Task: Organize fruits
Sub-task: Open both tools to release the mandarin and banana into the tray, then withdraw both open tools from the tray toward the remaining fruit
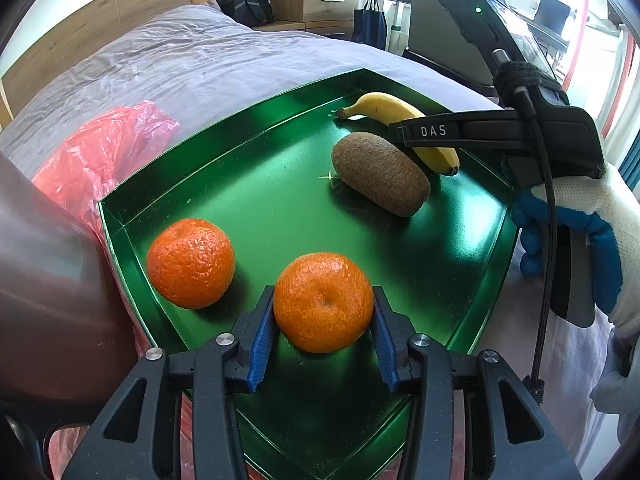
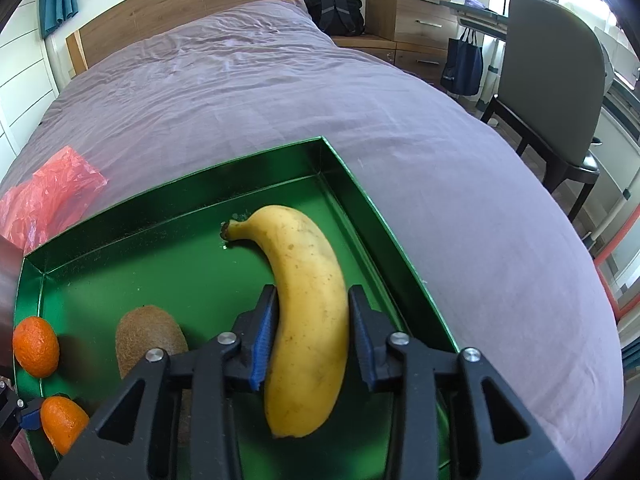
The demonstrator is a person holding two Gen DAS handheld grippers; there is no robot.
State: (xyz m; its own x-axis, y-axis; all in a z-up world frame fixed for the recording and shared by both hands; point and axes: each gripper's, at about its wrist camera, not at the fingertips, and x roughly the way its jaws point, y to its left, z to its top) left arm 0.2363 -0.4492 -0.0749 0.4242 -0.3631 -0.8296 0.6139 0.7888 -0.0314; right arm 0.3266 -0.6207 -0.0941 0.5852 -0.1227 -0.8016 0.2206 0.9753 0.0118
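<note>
The left gripper (image 1: 323, 312) pointed forward and down, its black fingers (image 1: 262, 334) with blue ribbed pads set on either side of a mandarin (image 1: 323, 302), both pads touching its skin. The right gripper (image 2: 312, 320) reached in from the right, its fingers (image 2: 264, 332) lying along both sides of a banana (image 2: 310, 312); the left pad touched the peel, while contact on the right side could not be told. A hand (image 1: 580, 240) in a white glove with blue fingertips gripped the right gripper's handle, seen from the left wrist camera.

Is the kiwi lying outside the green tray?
No, the kiwi lies inside the green tray, beside the banana.
</note>
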